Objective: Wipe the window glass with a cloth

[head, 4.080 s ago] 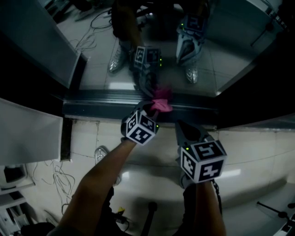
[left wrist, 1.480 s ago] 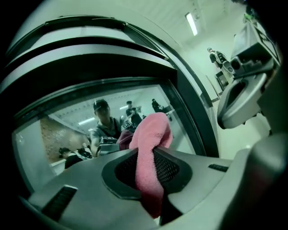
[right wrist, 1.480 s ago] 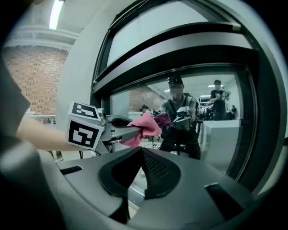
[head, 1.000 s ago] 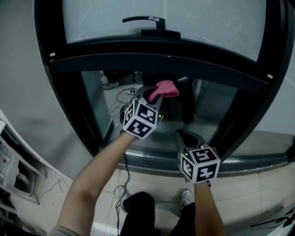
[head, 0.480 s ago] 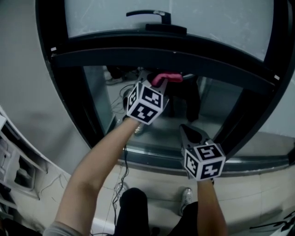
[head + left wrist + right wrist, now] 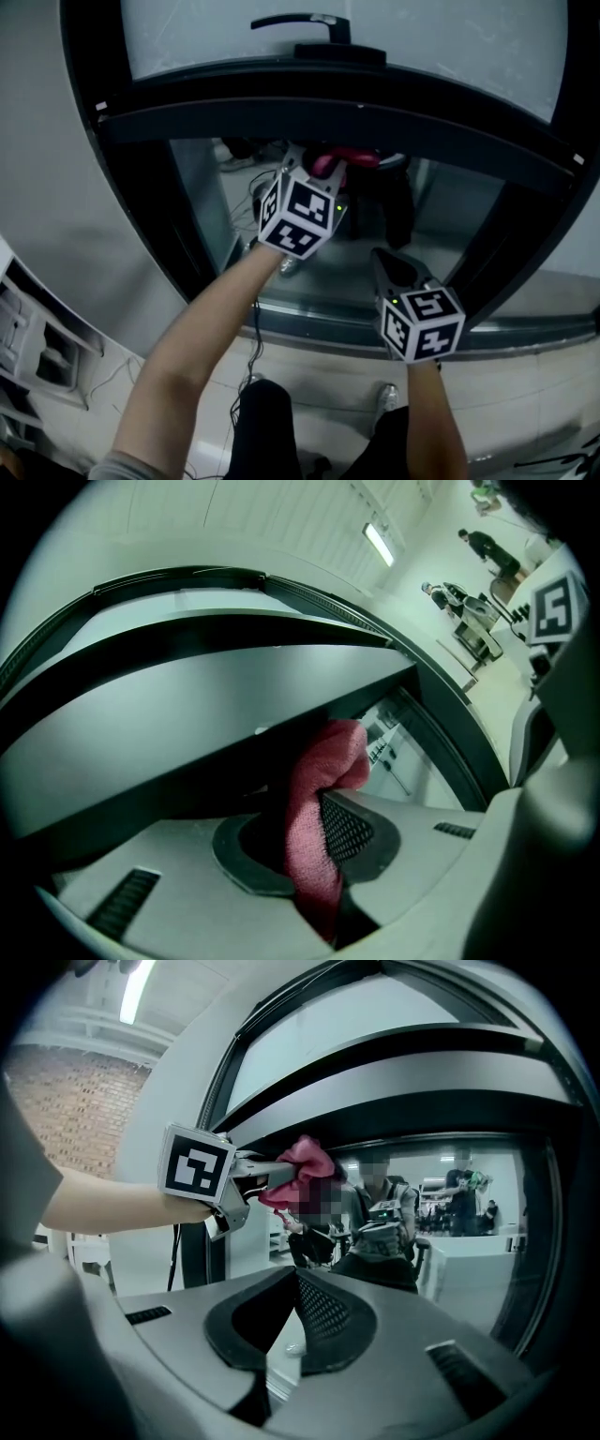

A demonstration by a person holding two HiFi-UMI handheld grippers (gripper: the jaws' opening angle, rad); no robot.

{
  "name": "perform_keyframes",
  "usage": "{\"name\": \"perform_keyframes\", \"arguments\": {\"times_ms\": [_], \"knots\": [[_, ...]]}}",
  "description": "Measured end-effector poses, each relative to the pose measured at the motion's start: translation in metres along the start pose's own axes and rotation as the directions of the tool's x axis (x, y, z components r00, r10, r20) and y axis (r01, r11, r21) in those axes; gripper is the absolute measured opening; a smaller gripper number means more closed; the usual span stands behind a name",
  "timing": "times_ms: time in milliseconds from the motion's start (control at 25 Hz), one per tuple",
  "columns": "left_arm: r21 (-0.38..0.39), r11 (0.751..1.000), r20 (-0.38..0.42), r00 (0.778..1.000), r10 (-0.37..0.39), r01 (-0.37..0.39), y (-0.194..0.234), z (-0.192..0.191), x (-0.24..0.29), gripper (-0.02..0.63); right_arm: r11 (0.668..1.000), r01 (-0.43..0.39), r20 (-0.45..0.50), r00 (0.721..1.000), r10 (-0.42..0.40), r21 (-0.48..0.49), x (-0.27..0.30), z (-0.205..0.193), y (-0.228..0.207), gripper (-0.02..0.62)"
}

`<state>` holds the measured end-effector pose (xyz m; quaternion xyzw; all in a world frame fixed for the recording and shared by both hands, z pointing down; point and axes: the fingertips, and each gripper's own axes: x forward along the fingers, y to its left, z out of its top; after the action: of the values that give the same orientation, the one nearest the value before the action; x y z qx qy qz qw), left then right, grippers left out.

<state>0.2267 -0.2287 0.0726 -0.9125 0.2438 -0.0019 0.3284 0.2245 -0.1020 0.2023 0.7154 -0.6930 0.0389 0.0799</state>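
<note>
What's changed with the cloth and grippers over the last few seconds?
The left gripper has carried the pink cloth up the glass, from the bottom sill to just under the dark crossbar. It stays shut on the cloth. The right gripper stays low, shut and empty.

Cloth (image 6: 349,156) pink; window frame (image 6: 450,103) blk; left tool (image 6: 323,169) & right tool (image 6: 382,257) cubes blk/wht squares.
</note>
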Motion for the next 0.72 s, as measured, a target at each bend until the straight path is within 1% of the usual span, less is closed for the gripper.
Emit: {"name": "perform_keyframes", "arguments": {"times_ms": [120,400,560,720], "knots": [[-0.001,1.000,0.016,1.000,-0.002,0.002,-0.004,-0.004,-0.001,0.057,1.000,0.003,-0.010,1.000,-0.003,0.011,0.008,-0.007,-0.001,-0.002],[-0.023,0.999,0.019,0.999,-0.041,0.042,-0.017,-0.022,-0.005,0.057,0.999,0.017,-0.029,0.999,-0.016,0.034,0.022,-0.020,-0.001,-0.002],[-0.024,0.998,-0.002,0.998,-0.067,0.067,-0.027,-0.038,-0.009,0.057,0.999,0.025,-0.035,0.999,-0.024,0.043,0.027,-0.024,-0.001,-0.002],[-0.061,0.994,-0.030,0.995,-0.097,0.095,-0.040,-0.058,-0.010,0.057,0.998,0.025,-0.051,0.998,-0.022,0.049,0.031,-0.034,0.001,-0.002]]}}
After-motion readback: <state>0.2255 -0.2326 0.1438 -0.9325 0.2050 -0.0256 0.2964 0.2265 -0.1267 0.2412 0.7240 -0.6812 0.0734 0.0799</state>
